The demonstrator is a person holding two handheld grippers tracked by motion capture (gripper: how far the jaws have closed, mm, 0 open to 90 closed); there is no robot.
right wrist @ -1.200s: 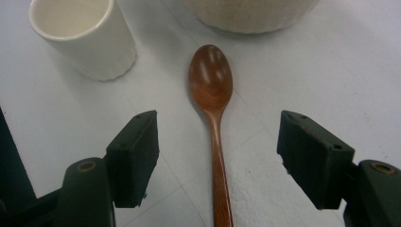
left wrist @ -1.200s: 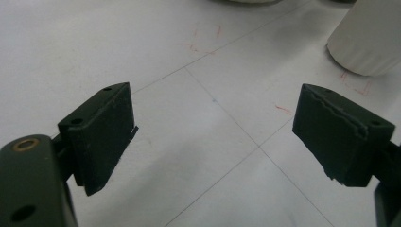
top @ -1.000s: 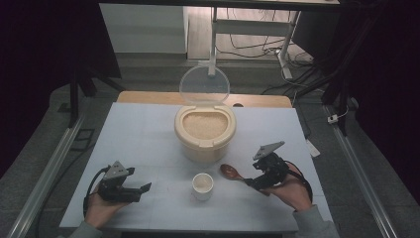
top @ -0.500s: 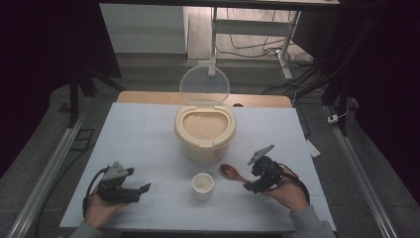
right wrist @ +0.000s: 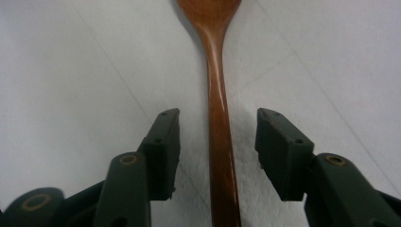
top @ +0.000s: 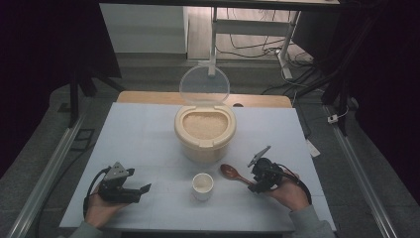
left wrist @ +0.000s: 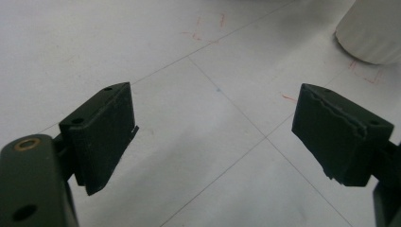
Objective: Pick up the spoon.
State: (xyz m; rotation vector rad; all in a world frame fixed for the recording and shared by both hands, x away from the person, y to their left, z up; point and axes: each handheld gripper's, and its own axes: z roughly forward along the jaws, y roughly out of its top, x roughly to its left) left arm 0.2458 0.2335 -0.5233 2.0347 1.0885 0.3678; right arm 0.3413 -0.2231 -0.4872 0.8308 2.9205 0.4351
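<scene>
While the left gripper (top: 141,189) rests idle on the table (top: 148,129), jaws wide, the right gripper (right wrist: 216,142) straddles the wooden spoon (right wrist: 220,137) lying beside the cup (top: 202,185) — jaws narrowly apart, not touching, apparently lined up to grasp its handle.

The glossy reddish-brown wooden spoon (right wrist: 218,109) lay on the pale grey-white table (top: 133,144), which was ruled with thin lines and faint red marks. The round rice container (top: 205,131) was cream, its contents perhaps off-white, and the small ribbed cup (top: 202,185) white.
</scene>
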